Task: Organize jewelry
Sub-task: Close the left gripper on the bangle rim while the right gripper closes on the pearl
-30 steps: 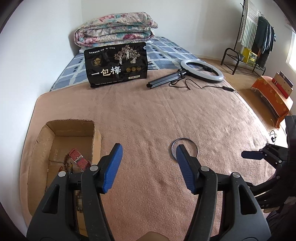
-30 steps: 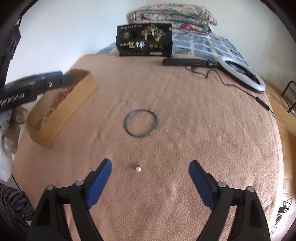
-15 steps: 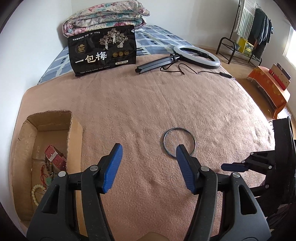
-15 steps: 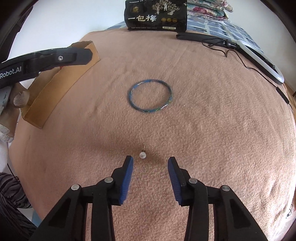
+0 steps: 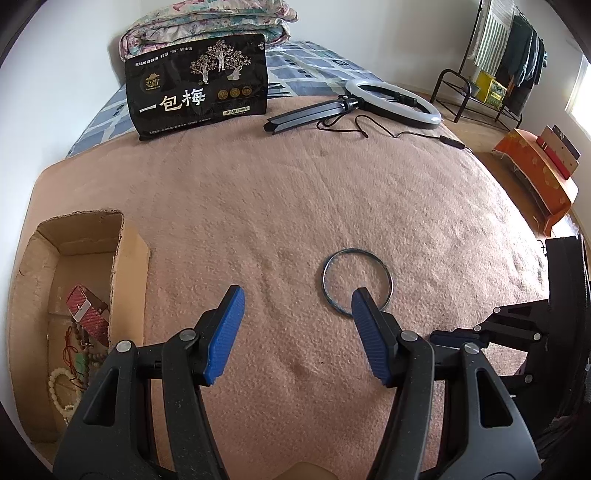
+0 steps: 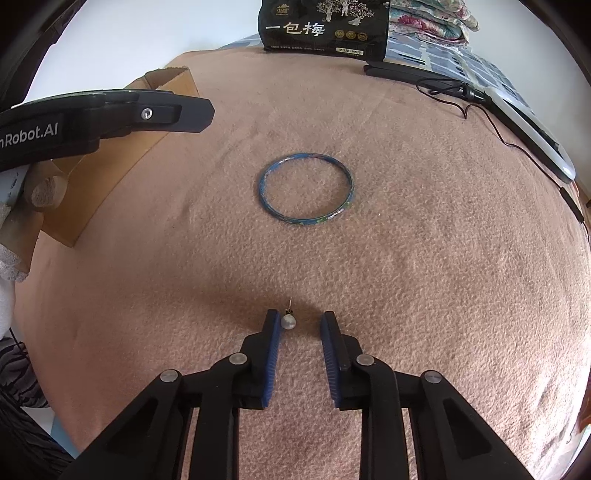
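A small pearl earring lies on the pink blanket, between my right gripper's blue pads and touching the left one. My right gripper is low over it, its jaws narrowed but still apart. A blue bangle lies flat farther ahead; it also shows in the left wrist view, just past the right fingertip. My left gripper is open and empty above the blanket. A cardboard box at the left holds a red strap and bead bracelets.
A black snack bag stands at the back, with a folded quilt behind it. A ring light with its cable lies at the back right. An orange bench and a clothes rack stand off the bed.
My right gripper has come down to the pearl earring and its jaws have narrowed around it. My left gripper has shifted right, away from the box, and stays open.
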